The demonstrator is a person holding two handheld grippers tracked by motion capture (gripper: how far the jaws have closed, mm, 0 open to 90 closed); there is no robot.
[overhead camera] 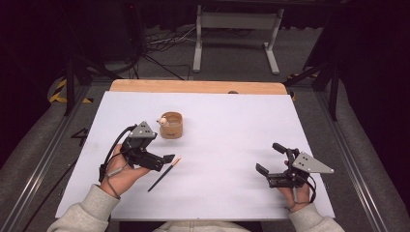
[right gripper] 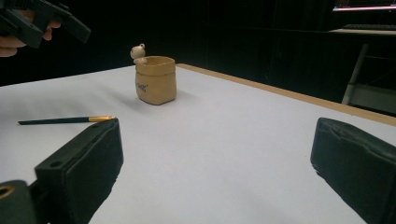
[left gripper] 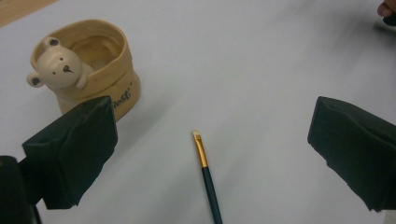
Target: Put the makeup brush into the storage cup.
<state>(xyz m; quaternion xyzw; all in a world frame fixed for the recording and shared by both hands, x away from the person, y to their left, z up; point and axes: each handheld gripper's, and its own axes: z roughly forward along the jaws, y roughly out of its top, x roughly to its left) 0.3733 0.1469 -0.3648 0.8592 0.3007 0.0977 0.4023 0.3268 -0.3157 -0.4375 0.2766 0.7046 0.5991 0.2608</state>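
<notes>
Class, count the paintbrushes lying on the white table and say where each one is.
1. The paintbrush lies flat on the table, just ahead of the open left gripper, with the bear pot beyond it. Nothing suggests another is hidden.

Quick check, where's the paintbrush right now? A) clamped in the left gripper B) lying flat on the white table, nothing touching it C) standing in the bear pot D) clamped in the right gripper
B: the paintbrush lies flat on the white table, ahead of the left gripper, whose jaws stand wide apart around it without touching; the bear pot is empty.
</notes>
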